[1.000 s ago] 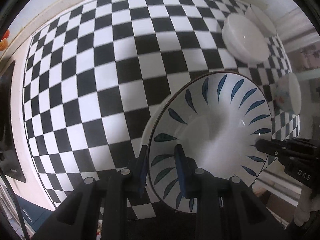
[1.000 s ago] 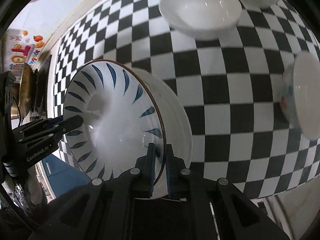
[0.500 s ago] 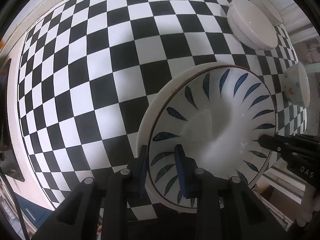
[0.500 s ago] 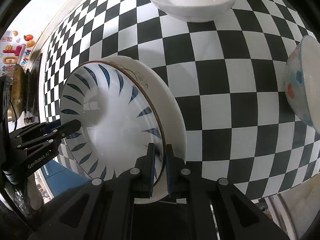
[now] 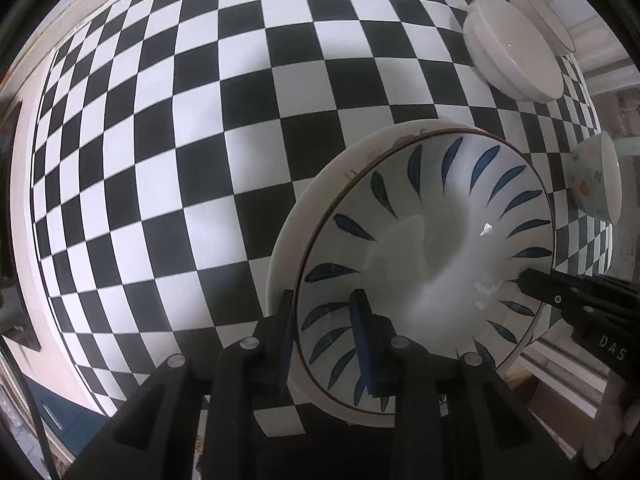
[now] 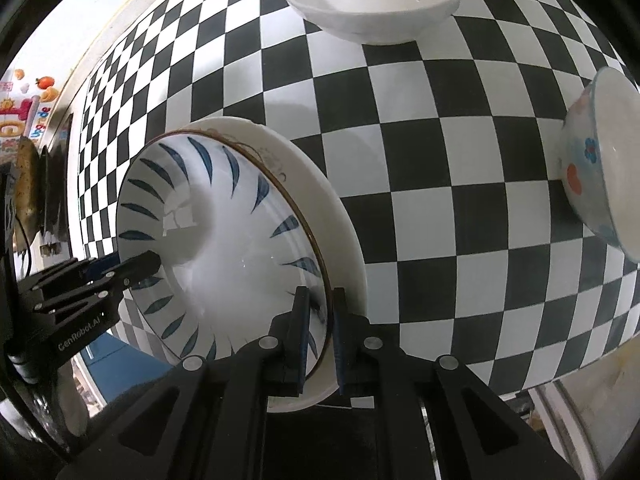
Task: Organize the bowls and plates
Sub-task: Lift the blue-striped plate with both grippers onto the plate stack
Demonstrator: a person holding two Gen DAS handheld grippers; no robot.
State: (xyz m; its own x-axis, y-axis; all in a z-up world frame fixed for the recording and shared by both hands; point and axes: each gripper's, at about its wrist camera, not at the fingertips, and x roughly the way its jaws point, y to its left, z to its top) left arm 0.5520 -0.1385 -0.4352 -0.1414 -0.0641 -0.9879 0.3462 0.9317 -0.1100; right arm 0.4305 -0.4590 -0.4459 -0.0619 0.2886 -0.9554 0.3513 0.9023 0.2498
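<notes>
Blue-leaf plate (image 5: 424, 240) sat inside a plain white plate (image 5: 316, 208) on the checkered surface (image 5: 200, 140), near edge of the surface, both hands on it. Left gripper (image 5: 324, 332) straddled the plate's rim on one side, one finger outside the rim, one inside on the leaf pattern; fingers narrowly apart around the rim, contact with the pads looked firm, so gripping the blue-leaf plate. Right gripper (image 6: 320, 328) was on the opposite rim, fingers (image 6: 300, 332) close together, but the jaws were opening, with the plate's rim between them; a thin gap showed on the outer pad. Each gripper appeared in the other's camera: right gripper's tip at the right rim in the left wrist view, left gripper's tip at the left rim in the right wrist view.

Other dishes: white bowl (image 6: 372, 0) at the far side of the surface, a second white bowl (image 5: 548, 20) just behind it, partly cut off. Flower-print bowl (image 6: 600, 164) stood to the right, well apart from the stacked plates. Colourful stickers (image 6: 24, 112) on the wall at far left.
</notes>
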